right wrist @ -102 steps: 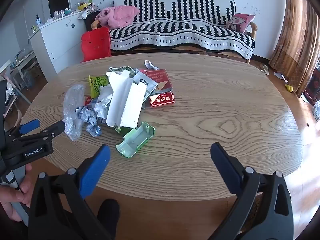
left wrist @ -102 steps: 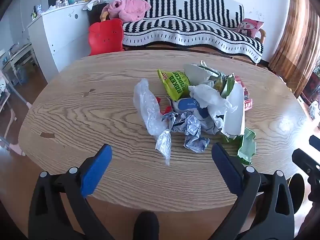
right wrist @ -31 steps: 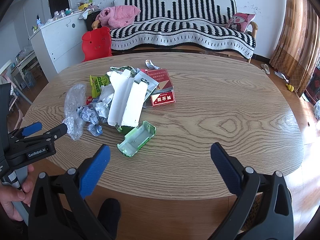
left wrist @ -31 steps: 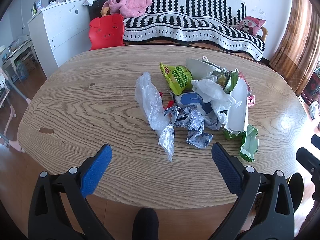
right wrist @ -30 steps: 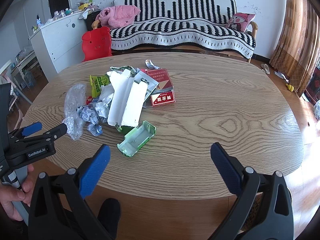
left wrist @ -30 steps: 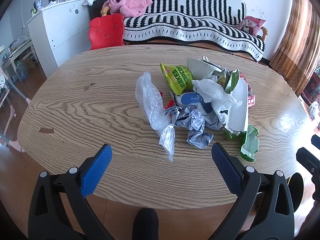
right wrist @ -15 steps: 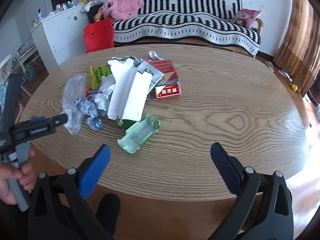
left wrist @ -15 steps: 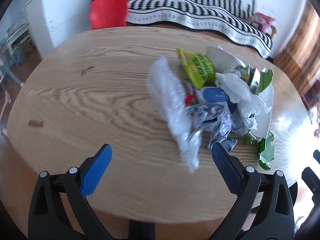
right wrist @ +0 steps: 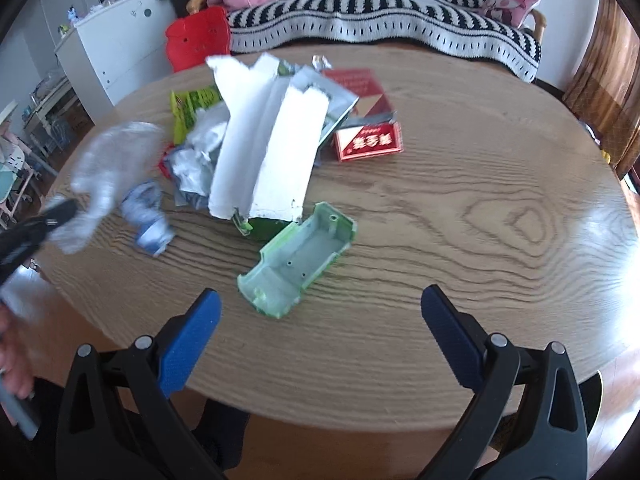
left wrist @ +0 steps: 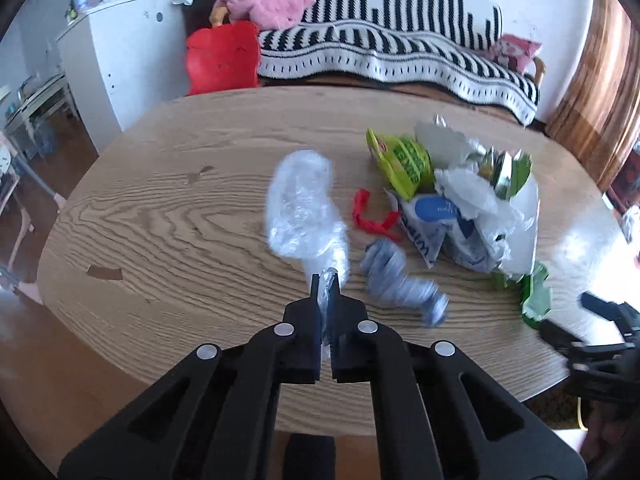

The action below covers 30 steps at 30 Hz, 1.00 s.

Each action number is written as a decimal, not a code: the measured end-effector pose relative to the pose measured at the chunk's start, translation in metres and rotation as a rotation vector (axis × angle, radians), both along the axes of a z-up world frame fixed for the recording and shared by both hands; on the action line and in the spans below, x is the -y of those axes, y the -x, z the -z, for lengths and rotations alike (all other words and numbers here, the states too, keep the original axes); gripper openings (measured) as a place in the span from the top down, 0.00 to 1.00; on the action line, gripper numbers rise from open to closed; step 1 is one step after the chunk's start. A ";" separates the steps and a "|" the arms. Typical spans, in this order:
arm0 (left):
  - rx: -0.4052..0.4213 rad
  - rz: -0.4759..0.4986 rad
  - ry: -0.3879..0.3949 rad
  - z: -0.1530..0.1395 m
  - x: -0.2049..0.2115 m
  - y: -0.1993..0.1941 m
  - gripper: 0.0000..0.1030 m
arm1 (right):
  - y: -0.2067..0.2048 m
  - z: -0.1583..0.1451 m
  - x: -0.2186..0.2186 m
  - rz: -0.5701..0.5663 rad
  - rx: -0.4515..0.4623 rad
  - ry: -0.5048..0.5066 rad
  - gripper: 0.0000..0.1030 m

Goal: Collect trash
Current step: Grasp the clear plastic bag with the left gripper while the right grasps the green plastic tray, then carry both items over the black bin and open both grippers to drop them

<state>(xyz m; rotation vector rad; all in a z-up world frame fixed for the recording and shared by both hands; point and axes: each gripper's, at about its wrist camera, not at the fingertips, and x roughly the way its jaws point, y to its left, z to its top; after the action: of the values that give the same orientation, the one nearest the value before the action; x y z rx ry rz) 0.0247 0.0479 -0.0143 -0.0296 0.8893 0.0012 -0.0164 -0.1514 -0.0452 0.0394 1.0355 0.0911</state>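
My left gripper (left wrist: 326, 292) is shut on the near end of a clear crumpled plastic bag (left wrist: 304, 212), which also shows blurred in the right wrist view (right wrist: 108, 172). A pile of trash lies on the oval wooden table (left wrist: 180, 208): a green snack bag (left wrist: 404, 162), a red scrap (left wrist: 372, 216), a crumpled blue-white wrapper (left wrist: 400, 280), white paper (right wrist: 268, 136), a red box (right wrist: 368, 140) and a green plastic tray (right wrist: 298, 256). My right gripper (right wrist: 320, 328) is open and empty over the table's near edge, just short of the tray.
A sofa with a black-and-white striped cover (left wrist: 384, 52) stands behind the table. A red chair (left wrist: 222, 62) and a white cabinet (left wrist: 120, 60) are at the back left. Brown curtains (left wrist: 600, 68) hang at the right.
My left gripper went from open to shut on the plastic bag and has pulled it left, away from the pile. My right gripper moved closer to the green tray.
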 end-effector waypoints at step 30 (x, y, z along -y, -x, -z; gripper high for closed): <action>0.101 0.676 0.095 -0.026 0.332 0.091 0.98 | 0.208 -0.054 0.358 0.638 0.141 0.055 0.66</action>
<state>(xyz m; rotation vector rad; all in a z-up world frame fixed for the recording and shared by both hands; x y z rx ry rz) -0.0666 -0.2839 0.0118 0.1818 0.7633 -0.6682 -0.2240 -0.5090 0.0085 0.3065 0.8443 -0.5074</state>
